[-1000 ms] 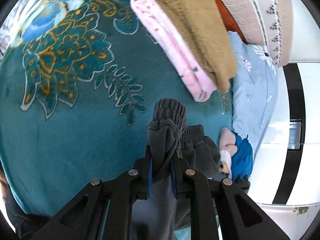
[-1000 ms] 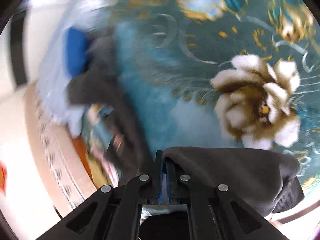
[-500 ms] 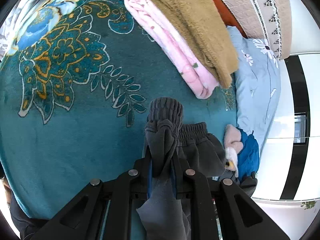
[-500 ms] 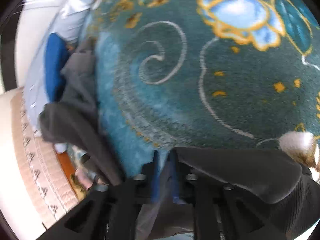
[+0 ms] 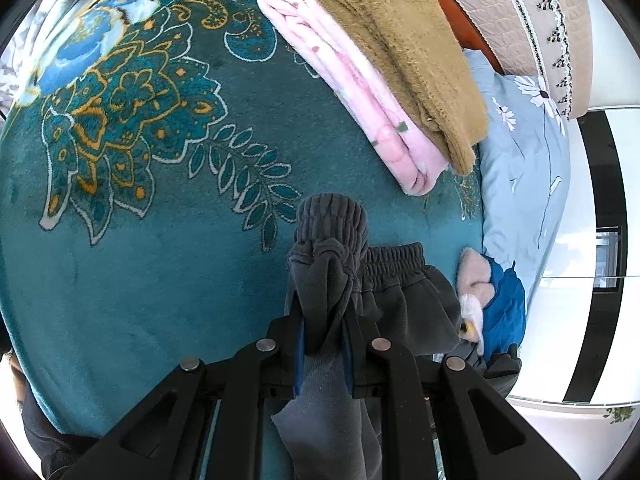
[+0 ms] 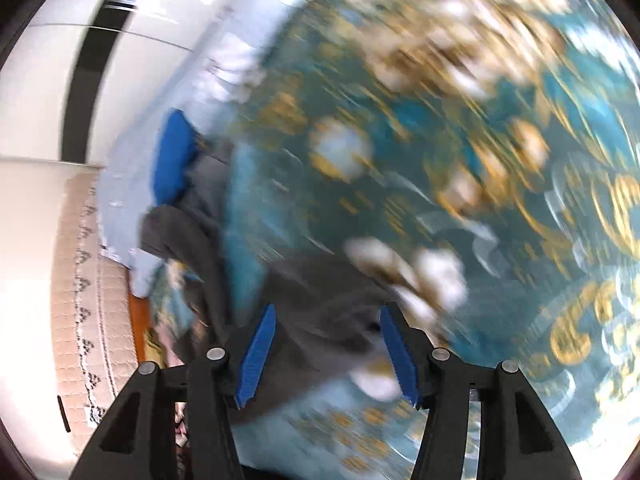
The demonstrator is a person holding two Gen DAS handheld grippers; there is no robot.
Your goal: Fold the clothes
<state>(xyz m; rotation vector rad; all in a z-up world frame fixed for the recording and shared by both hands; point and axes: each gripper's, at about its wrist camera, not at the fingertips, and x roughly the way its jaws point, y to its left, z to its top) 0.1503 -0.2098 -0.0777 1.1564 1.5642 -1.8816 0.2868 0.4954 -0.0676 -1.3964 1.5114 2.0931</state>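
My left gripper (image 5: 323, 312) is shut on the ribbed cuff of dark grey sweatpants (image 5: 332, 240), bunched between its blue pads. The pants' elastic waistband (image 5: 394, 258) lies just right of it on the teal floral blanket (image 5: 140, 240). My right gripper (image 6: 326, 320) is open, its blue pads (image 6: 260, 352) wide apart, above a patch of the grey sweatpants (image 6: 320, 304) lying on the blanket. The right wrist view is heavily motion-blurred.
A folded pink blanket (image 5: 360, 92) with a tan fleece (image 5: 400, 48) on top lies at the far side. A light blue floral pillow (image 5: 524, 184) and a blue-and-pink garment (image 5: 496, 304) sit to the right. A quilted headboard (image 6: 80, 300) stands at the bed's edge.
My right gripper has opened and let go of the grey fabric, which now lies on the blanket, and it is moving fast. My left gripper still holds the cuff and has shifted little.
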